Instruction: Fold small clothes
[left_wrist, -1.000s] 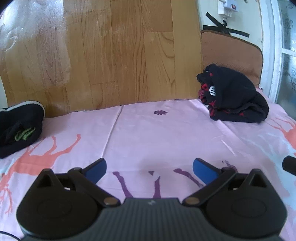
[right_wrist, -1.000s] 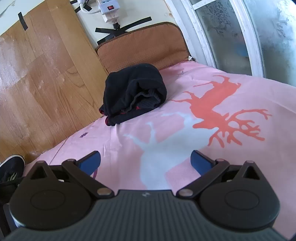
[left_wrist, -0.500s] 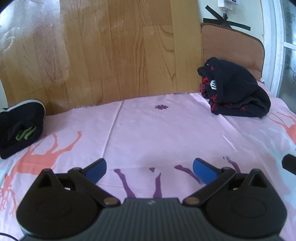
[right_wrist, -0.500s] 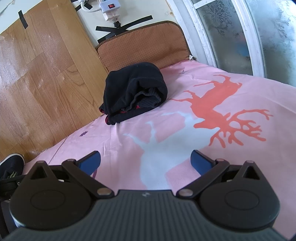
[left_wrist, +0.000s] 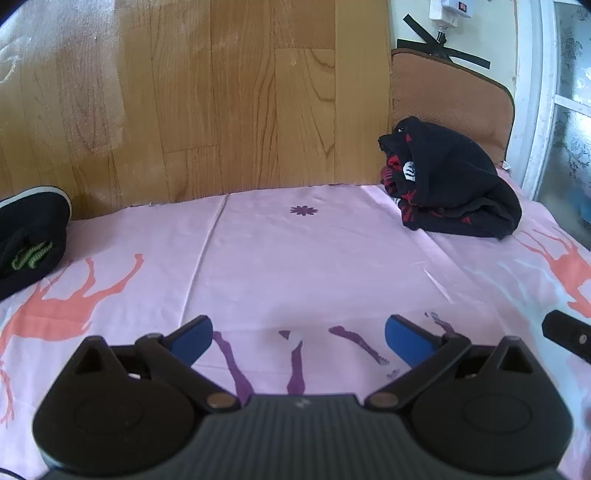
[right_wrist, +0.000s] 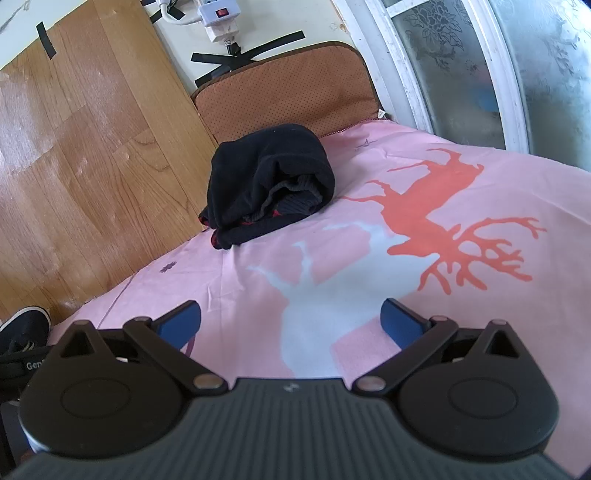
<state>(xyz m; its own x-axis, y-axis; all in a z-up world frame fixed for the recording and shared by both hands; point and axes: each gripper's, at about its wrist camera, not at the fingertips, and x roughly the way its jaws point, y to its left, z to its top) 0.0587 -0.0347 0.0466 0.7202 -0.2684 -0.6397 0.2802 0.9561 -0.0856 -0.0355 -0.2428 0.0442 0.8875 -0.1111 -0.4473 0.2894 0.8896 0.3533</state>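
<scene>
A crumpled black garment with red and white pattern (left_wrist: 450, 188) lies on the pink sheet (left_wrist: 295, 258) at the back right, against a brown cushion; it also shows in the right wrist view (right_wrist: 269, 188). A second dark garment with green marks (left_wrist: 29, 240) lies at the far left edge. My left gripper (left_wrist: 298, 338) is open and empty, low over the sheet's middle. My right gripper (right_wrist: 290, 319) is open and empty, in front of the black garment and apart from it.
A wood-grain board (left_wrist: 184, 103) stands behind the bed. A brown cushion (right_wrist: 288, 88) leans at the back right, with a power strip (right_wrist: 218, 18) taped above. A window frame (right_wrist: 424, 74) runs along the right. The right gripper's body (left_wrist: 565, 332) shows at the left view's right edge.
Both views have tipped down slightly, so the garment and back wall sit lower in frame. Both grippers stay open and empty. The clothes have not moved.
</scene>
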